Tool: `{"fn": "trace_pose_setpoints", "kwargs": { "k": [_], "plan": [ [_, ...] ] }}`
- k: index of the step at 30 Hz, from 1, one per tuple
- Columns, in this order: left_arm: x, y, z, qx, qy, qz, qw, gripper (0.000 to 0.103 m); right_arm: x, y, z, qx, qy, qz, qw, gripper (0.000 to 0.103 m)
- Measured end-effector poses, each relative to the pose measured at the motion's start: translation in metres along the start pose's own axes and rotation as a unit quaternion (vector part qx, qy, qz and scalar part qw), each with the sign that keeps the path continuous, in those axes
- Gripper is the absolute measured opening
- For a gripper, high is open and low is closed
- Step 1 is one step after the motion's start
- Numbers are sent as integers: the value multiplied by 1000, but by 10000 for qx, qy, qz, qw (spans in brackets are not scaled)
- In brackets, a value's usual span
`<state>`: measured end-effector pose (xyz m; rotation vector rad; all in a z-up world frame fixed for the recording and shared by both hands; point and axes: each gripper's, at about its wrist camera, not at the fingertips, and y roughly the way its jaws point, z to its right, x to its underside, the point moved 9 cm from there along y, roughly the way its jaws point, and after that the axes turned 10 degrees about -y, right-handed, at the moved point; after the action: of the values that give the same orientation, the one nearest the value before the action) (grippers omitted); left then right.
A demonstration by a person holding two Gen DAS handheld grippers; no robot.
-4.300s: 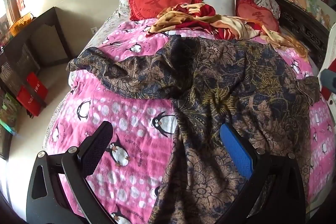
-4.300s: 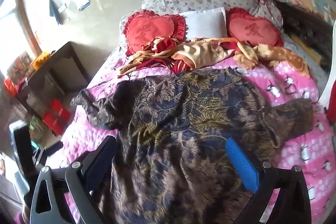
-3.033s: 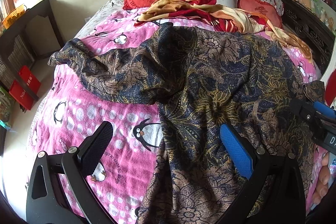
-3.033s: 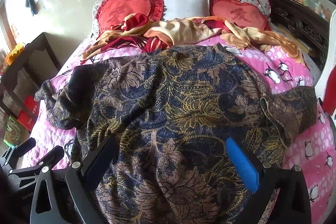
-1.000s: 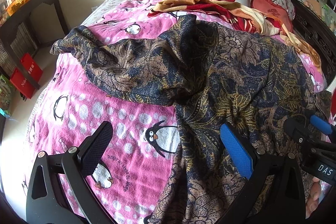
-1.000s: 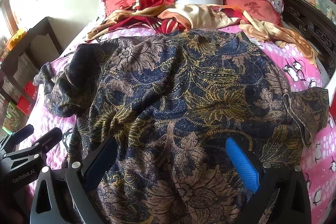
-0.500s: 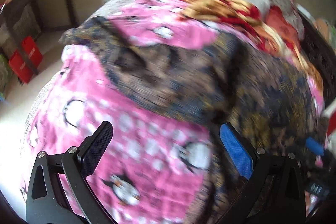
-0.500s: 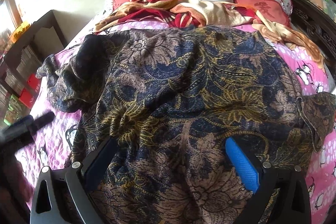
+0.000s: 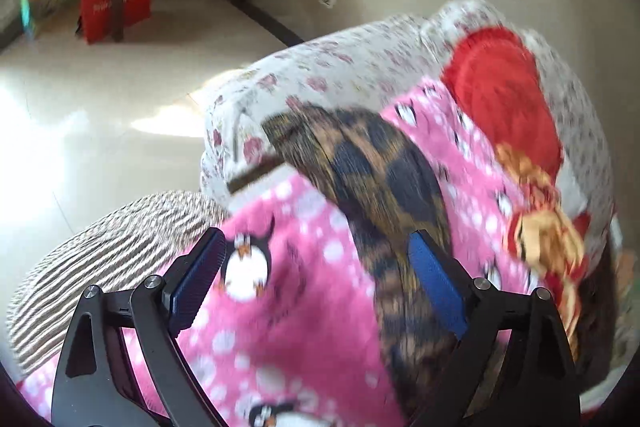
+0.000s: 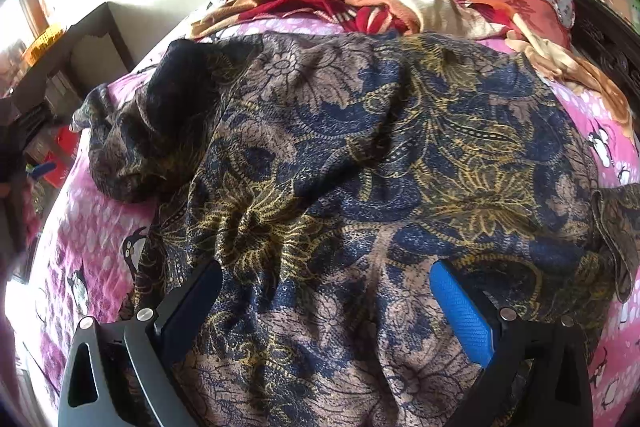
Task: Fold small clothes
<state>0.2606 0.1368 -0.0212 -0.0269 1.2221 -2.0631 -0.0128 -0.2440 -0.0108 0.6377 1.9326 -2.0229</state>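
- Right gripper (image 10: 326, 303) hovers released over the dark blue-and-gold floral garment (image 10: 360, 167), spread on the pink penguin-print blanket (image 10: 92, 227).
- Left gripper (image 9: 316, 275), also released, faces the crumpled sleeve (image 9: 360, 163); view blurred.
- Likely next: pinch that sleeve's end, fold inward.

Left wrist view motion-blurred throughout; strong glare on floor (image 9: 80, 131) at left. Right wrist view sharp, daylight from upper left, shirt (image 10: 360, 167) folds shadowed. Fisheye bending, dark corners.
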Motion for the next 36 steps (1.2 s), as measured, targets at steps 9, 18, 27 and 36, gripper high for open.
{"fn": "trace_pose_setpoints", "kwargs": {
  "k": [9,18,27,36],
  "plan": [
    [-38,42,-7,254,-941,50,9952,68,1,11,-11,19,-273,-149,9995,103],
    [-33,-25,47,408,773,248,9959,9,1,10,-2,-4,-63,-106,9999,103],
    [68,-135,151,1446,2172,-43,9654,9,2,-27,22,30,269,267,9993,103],
    [315,-161,254,2272,3760,-1163,8908,9,20,-70,100,425,931,585,9930,103]
  ]
}}
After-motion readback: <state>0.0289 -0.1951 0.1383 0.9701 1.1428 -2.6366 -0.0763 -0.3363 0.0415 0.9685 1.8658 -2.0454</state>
